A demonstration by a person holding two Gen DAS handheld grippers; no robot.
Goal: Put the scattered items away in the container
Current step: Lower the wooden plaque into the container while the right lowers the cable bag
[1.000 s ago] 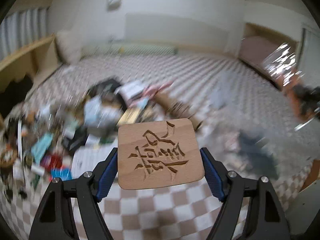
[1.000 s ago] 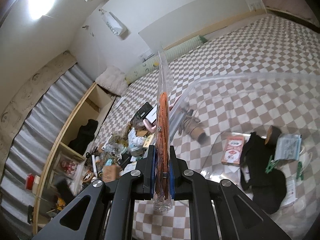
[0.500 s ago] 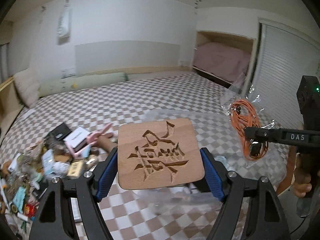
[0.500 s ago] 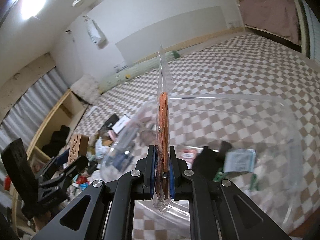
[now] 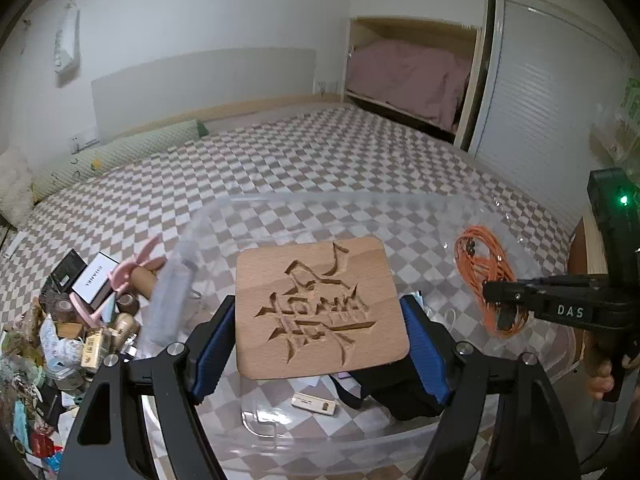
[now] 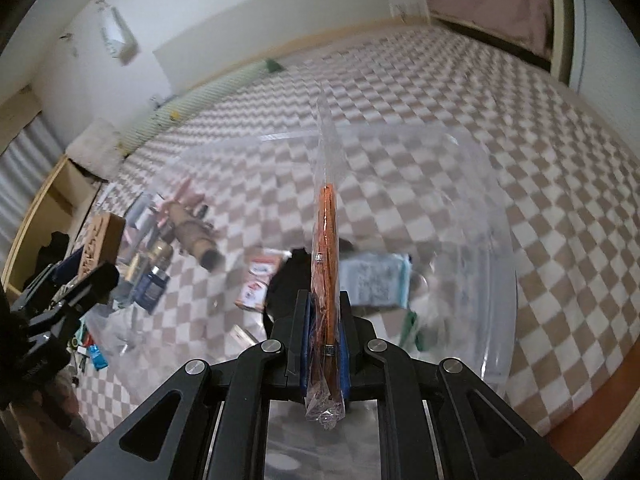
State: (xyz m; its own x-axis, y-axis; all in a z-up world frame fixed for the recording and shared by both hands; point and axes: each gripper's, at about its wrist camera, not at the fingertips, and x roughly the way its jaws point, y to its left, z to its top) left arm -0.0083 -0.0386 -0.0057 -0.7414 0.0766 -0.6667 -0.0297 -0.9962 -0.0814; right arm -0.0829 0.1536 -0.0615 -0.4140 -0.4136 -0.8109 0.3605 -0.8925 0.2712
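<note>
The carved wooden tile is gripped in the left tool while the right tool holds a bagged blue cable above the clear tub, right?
Nearly. The bagged cable in the right gripper is orange, not blue, as both wrist views show. The rest holds: the left gripper clamps the carved wooden tile over the clear tub.

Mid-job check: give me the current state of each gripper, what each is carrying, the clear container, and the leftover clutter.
left gripper: shut on the wooden plaque.
wooden plaque: held flat, carved face up, above the container.
right gripper: shut on the bagged orange cable.
bagged orange cable: held edge-on, over the container.
clear container: open, some items already inside.
clutter pile: outside the container, on the checkered cover.
</note>
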